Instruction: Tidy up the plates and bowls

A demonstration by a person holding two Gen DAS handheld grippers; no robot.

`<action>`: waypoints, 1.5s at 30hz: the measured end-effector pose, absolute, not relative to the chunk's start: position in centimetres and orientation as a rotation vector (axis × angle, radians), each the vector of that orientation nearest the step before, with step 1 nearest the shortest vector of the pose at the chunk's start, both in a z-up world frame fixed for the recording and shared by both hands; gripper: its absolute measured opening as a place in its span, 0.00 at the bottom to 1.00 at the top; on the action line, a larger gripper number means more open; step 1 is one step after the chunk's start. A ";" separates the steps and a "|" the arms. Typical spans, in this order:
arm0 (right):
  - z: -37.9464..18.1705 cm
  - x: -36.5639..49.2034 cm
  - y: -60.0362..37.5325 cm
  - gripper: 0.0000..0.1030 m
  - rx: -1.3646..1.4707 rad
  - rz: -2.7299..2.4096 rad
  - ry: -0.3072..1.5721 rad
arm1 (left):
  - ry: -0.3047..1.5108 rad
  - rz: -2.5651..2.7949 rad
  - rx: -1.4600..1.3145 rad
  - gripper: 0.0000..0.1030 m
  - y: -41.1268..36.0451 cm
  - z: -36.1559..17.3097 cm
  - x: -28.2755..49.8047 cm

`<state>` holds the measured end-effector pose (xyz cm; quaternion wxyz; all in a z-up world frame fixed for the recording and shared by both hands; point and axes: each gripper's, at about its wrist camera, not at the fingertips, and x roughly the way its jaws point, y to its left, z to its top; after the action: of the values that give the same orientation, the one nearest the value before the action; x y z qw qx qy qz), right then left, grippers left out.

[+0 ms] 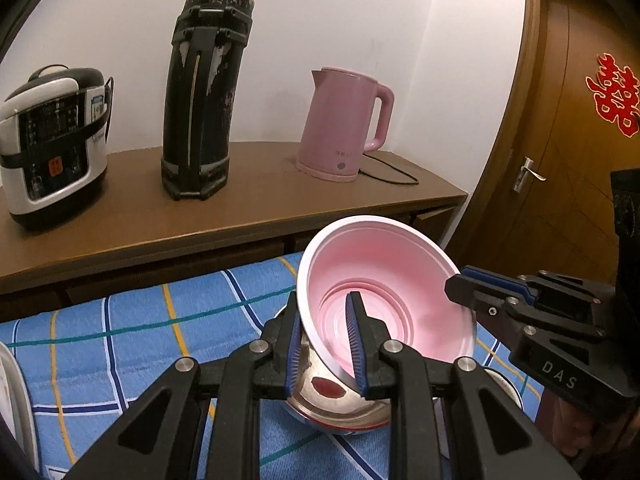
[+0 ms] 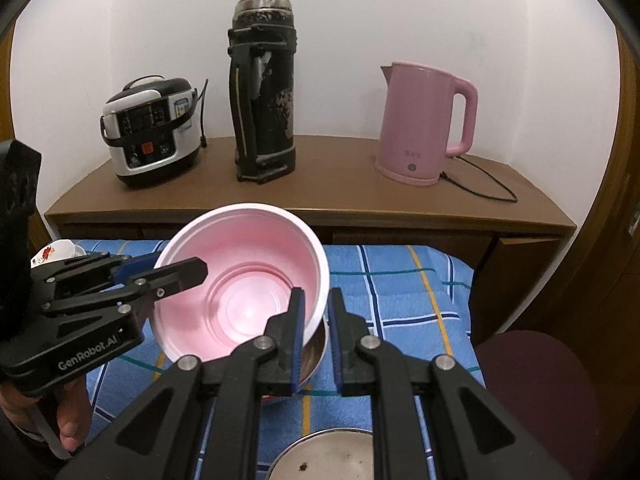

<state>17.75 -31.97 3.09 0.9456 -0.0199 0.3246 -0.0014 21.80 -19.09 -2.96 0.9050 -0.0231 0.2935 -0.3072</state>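
Black linkage arms of the left claw (image 1: 326, 344) fill the near edge of the left wrist view, its blue-padded fingers clamped on the near-left rim of a pink bowl (image 1: 384, 292), one finger inside, one outside. From the right side the right claw (image 2: 316, 332) grips the opposite rim of the same bowl (image 2: 240, 288), likewise pinching the wall between its pads. Held by both, the pink bowl tilts above a steel bowl (image 1: 340, 404) that sits on the blue checked cloth (image 1: 140, 332). Another steel bowl (image 2: 324, 456) lies nearer, at the bottom edge of the right wrist view. A flowered dish (image 2: 56, 254) rests at the far left of the cloth. Beyond, a brown desk (image 2: 320, 188) carries a rice cooker (image 2: 152, 132), a tall black flask (image 2: 264, 92) and a pink kettle (image 2: 424, 124).
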 end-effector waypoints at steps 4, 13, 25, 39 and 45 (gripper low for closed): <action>2.8 17.9 -31.9 0.12 -0.044 -0.001 0.669 | 0.609 -0.631 -0.046 0.23 -19.1 -3.0 21.9; 2.3 18.3 -31.8 0.13 -0.055 -0.007 0.689 | 0.644 -0.641 -0.056 0.23 -19.1 -3.6 22.4; 1.8 18.6 -31.9 0.14 -0.066 -0.015 0.704 | 0.694 -0.662 -0.080 0.23 -18.9 -4.0 22.8; 0.9 20.0 -31.8 0.14 -0.093 -0.021 0.752 | 0.763 -0.685 -0.119 0.23 -18.5 -4.7 23.6; 0.6 20.4 -32.3 0.14 -0.095 -0.027 0.774 | 0.774 -0.702 -0.125 0.23 -18.5 -4.8 23.6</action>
<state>20.39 -32.28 0.58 0.9249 -0.0463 0.3772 -0.0131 23.59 -18.51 -4.78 0.8647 -0.0598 0.3696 -0.3348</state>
